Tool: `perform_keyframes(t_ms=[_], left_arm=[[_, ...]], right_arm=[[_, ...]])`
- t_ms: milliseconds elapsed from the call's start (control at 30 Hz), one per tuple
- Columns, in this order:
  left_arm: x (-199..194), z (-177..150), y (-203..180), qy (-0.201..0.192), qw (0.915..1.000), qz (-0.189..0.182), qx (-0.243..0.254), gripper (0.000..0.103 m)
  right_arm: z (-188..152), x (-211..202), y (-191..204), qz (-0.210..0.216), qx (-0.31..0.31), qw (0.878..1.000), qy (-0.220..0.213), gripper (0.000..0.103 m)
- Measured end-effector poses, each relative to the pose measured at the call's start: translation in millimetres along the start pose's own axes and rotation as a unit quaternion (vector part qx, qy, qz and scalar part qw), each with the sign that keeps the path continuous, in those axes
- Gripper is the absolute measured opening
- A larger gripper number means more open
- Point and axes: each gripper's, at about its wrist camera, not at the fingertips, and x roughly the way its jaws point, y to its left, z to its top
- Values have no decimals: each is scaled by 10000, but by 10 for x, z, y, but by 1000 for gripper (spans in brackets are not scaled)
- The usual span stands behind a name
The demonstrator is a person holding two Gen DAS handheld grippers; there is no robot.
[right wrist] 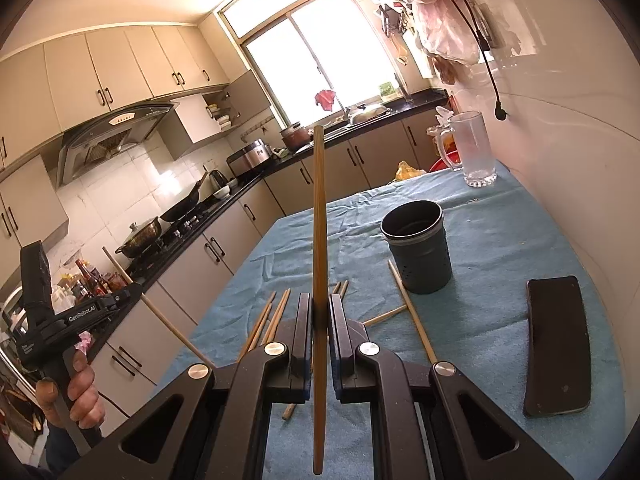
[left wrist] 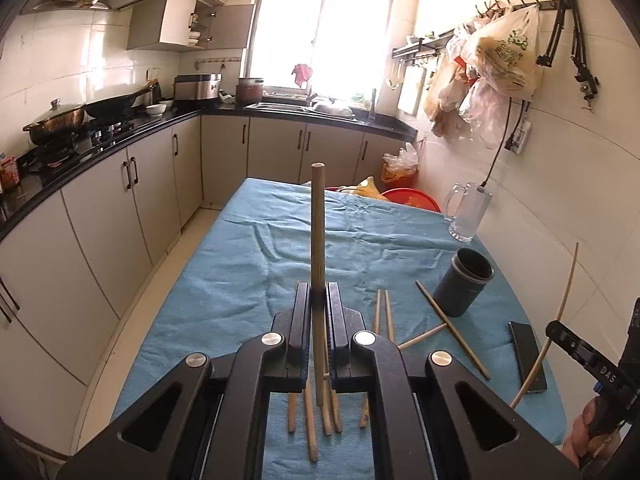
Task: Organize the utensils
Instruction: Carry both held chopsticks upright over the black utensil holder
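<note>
- The left gripper (left wrist: pixel 319 295) is seen closed hard on 1 chopstick (left wrist: pixel 318 240), which is pinched between the 2 black pads and stands nearly upright, its round top well above the jaws and its lower end hanging below them.
- The right gripper (right wrist: pixel 320 312) is likewise clamped shut on a second chopstick (right wrist: pixel 319 216), held close to vertical, with a long length showing both above and below the pads.
- In the right wrist view the person's left hand (right wrist: pixel 82 394) is seen wrapped round the black handle of the other gripper at the lower left edge.
- Under and just ahead of the left gripper, a loose bundle of chopsticks (left wrist: pixel 310 432) is laid on the blue cloth (left wrist: pixel 240 264) that covers the table; 2 more (left wrist: pixel 383 316) lie side by side just to the right of the jaws.
- Further right, 2 crossed chopsticks (left wrist: pixel 450 330) are seen near the foot of the holder, 1 laid over the other.
- A black phone (right wrist: pixel 558 346) is laid flat on the cloth at the right edge of the table.
- The dark grey cylindrical holder (right wrist: pixel 418 252) stands upright and open-topped beyond the crossed pair; no chopstick can be seen in it.
- A clear glass mug (right wrist: pixel 472 148) with a handle is set at the far right of the table, by the tiled wall.
- Beyond the table, a black counter (left wrist: pixel 120 136) is seen bearing a lidded pot (left wrist: pixel 56 118) and a wok (left wrist: pixel 114 105), and a bright window (left wrist: pixel 324 32) fills the far wall.
</note>
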Motion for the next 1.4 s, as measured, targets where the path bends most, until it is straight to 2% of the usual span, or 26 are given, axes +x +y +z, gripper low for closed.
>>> perform_keyframes(t_ms=[467,900,1100,1400], left_arm=[[56,61,-341,80,9988,-411,244,6],[208,208,-748,173,9956,-743,550,6],[289,360,-931,243,9936,-927,602,7],[505,769,-1251,198,9908,-1155,675,7]], right_arm=[[28,-24,-151,-101,143,9998,-82,8],[193,24,-322,-242,315,9991,-163,8],[359,32,-357,-318,298,9986,-310,8],[787,167,-436,-603,229,9962,-578,8]])
